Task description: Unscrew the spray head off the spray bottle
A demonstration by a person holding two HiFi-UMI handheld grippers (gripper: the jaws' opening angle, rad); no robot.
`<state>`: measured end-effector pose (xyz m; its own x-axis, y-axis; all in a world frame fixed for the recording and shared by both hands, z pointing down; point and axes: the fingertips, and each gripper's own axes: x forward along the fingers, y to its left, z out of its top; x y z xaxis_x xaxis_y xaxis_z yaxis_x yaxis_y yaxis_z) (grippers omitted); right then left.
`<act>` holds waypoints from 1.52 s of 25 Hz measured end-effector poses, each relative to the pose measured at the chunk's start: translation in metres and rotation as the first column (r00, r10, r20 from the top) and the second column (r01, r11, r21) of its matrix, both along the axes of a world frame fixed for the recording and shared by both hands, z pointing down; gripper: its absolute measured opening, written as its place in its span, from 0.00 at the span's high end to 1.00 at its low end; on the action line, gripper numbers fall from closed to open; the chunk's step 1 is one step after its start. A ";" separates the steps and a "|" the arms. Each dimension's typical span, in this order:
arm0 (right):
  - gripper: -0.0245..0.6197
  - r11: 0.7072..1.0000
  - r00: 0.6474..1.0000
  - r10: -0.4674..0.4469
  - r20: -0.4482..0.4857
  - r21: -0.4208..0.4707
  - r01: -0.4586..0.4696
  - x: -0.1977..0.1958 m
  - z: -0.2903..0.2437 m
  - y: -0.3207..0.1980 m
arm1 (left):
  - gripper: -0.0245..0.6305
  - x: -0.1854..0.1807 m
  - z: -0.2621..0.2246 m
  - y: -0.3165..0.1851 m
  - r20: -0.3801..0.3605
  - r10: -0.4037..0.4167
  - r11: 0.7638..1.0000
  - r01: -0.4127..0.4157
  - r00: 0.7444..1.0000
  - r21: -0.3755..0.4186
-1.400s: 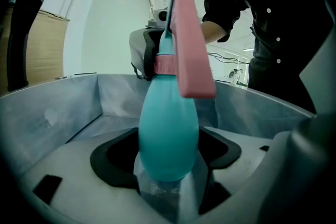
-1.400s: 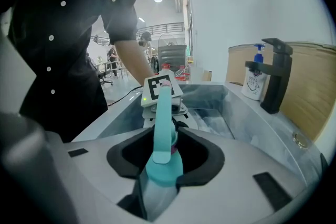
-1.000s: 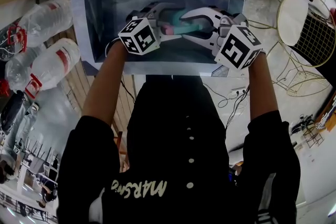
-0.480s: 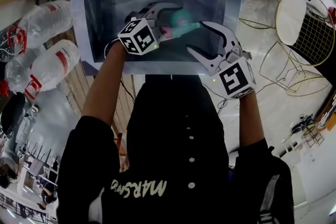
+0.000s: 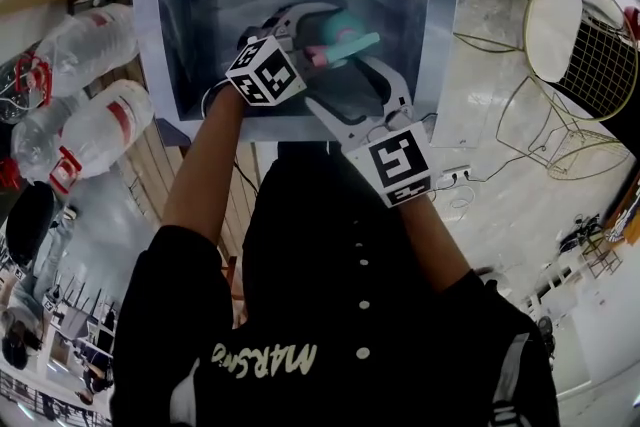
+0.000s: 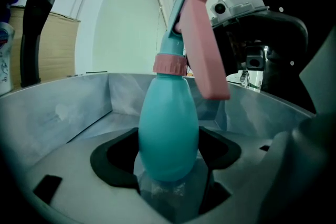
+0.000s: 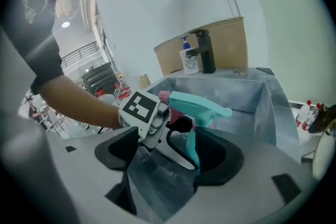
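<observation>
L tongs [image 5: 318,33]: pinching teal plastic spray bottle [image 6: 168,128] by its body.
Bottle: inside grey metal tub [image 5: 180,15]; pink-trigger spray head [image 6: 202,50] on.
R tongs [image 5: 342,85]: spread, just been opening, nothing betw. them, near head.

The left gripper [image 5: 315,35], upper centre of the head view, is clamped on the teal spray bottle [image 6: 168,128], its forearm [image 5: 200,165] running straight up the frame. Just below it, the right gripper [image 5: 345,87] has just been opening; its jaws stand wide apart with nothing between them.
</observation>
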<state>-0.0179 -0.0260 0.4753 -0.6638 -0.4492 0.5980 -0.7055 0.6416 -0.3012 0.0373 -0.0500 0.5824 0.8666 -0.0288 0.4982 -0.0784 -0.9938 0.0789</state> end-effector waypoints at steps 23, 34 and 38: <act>0.43 0.977 0.977 0.182 -0.109 0.132 -0.167 0.016 0.010 -0.042 | 0.40 0.003 0.001 -0.008 0.005 -0.076 0.997 0.076 0.997 0.001; 0.68 0.945 0.951 -0.030 -0.306 0.303 0.128 0.028 0.013 -0.054 | 0.40 0.002 0.000 -0.009 -0.011 -0.085 0.996 0.085 0.996 -0.018; 0.73 0.930 0.944 -0.187 -0.271 0.260 0.259 0.023 0.012 -0.051 | 0.40 0.000 -0.002 -0.011 -0.020 -0.085 0.996 0.085 0.996 -0.025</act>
